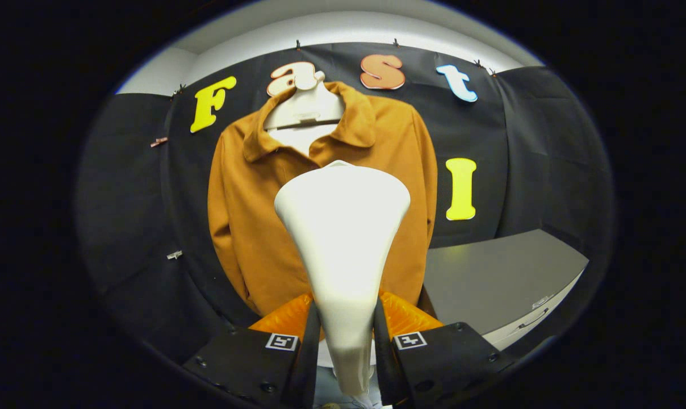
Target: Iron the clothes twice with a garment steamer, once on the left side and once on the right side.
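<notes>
My tool (346, 326) clamps the steamer (343, 238), head short of the jacket (252, 216) ahead; next, press in and sweep one side.

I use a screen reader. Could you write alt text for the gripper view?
The claw is shut on a white steamer, whose wide head points at a brown jacket hanging just beyond on a white hanger. A grey counter stands beside the jacket.
</notes>
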The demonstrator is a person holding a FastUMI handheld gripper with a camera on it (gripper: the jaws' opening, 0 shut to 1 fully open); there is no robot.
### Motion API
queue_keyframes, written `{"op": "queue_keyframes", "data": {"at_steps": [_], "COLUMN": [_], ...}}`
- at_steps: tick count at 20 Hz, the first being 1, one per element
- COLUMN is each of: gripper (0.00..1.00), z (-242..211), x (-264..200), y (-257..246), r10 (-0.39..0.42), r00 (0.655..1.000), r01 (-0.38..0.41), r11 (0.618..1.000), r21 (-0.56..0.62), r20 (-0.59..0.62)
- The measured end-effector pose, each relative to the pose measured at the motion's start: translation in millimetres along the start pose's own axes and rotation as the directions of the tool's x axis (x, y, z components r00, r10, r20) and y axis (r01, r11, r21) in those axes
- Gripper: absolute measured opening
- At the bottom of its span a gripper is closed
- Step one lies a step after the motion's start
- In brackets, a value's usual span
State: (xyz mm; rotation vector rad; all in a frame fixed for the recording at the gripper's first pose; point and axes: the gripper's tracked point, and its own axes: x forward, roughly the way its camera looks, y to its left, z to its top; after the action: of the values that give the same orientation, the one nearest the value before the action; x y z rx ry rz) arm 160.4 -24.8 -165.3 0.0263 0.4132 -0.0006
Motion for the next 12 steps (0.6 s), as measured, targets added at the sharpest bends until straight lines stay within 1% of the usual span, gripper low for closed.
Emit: {"op": "queue_keyframes", "data": {"at_steps": [6, 8, 12], "gripper": [0.46, 0.46, 0.46], "z": [36, 41, 46], "x": [-32, -39, -44], "y": [-17, -19, -27], "r10": [0.046, 0.066, 0.079], "r00": [0.987, 0.981, 0.975], "r01": [-0.043, -0.062, -0.073], "r11": [0.999, 0.998, 0.997], "r21": [-0.027, -0.030, -0.034], "r20": [0.156, 0.184, 0.208]}}
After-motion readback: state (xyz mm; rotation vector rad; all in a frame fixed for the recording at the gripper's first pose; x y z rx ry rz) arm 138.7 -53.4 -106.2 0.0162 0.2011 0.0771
